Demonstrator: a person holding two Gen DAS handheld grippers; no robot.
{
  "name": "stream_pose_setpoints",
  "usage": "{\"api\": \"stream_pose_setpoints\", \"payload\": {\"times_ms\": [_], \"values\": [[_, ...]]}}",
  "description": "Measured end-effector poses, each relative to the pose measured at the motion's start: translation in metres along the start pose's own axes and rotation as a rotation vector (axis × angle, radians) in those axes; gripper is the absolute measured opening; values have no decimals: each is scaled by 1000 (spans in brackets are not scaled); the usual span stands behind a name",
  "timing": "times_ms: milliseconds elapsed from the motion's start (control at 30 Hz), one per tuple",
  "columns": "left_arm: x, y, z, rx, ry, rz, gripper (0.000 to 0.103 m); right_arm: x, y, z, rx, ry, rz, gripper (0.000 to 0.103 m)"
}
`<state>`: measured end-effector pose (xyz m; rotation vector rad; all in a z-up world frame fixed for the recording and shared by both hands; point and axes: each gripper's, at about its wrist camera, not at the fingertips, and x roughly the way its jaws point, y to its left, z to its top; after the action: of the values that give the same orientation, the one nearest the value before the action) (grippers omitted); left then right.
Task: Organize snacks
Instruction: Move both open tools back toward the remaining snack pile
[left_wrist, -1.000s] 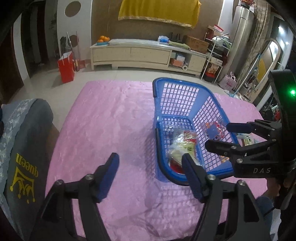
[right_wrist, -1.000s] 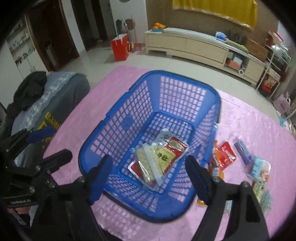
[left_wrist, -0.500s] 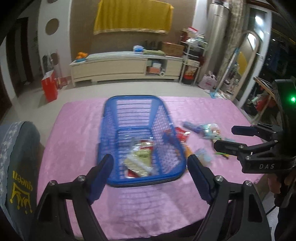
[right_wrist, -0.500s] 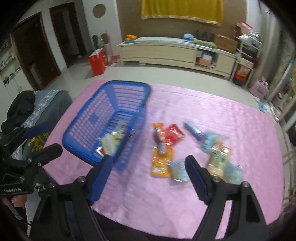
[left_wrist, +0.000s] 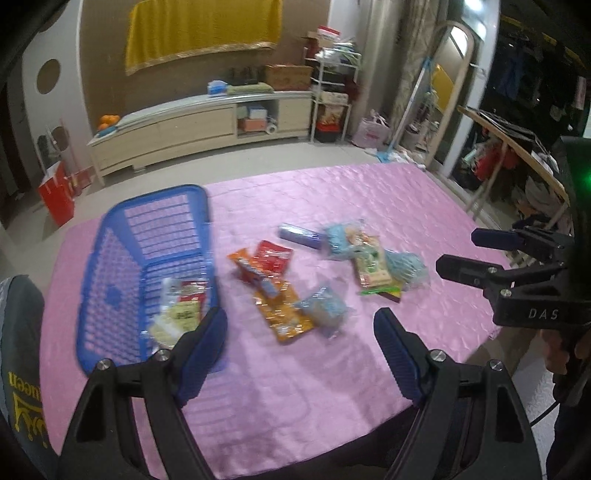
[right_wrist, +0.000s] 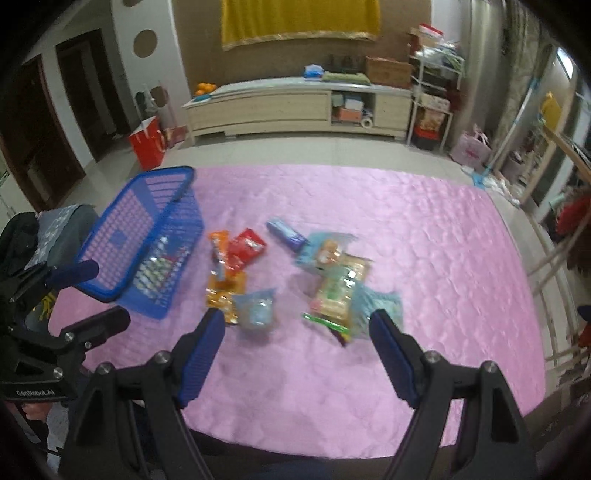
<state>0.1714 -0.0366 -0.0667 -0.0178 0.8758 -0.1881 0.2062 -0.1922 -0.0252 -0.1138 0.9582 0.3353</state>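
both of my tools are empty; the left hand-held gripper has its blue pads spread apart with nothing between them, and the right hand-held gripper stands just as wide and bare, both hanging over the near edge of the tabletop with its pink cloth; nearest my right pads lies a pale blue packet, puffy and clear-wrapped, which i judge light and slippery, best pinched flat across a sealed edge rather than over its swollen middle; touching it on the left is the orange packet, thin and floppy, so i would take it at an end seam; to the right, a heap of green and blue packets overlaps, and lifting one may drag its neighbours; further in sit a red packet and a small purple roll, the roll stiffer and likely to roll from the pads unless gripped across its width; at the left edge stands the blue basket, already holding a few packets, its open mesh wall rigid enough to drop snacks over.
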Motion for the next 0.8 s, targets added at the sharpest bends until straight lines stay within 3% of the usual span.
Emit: {"api": "stream_pose_setpoints", "payload": {"times_ms": [433,800], "values": [[81,-53,9,9,97,-10,80,48,-67,-20,38,87,-69,84],[158,-46,2,-104,215,12,80,99,-76,-26,18,142,-74,84]]}}
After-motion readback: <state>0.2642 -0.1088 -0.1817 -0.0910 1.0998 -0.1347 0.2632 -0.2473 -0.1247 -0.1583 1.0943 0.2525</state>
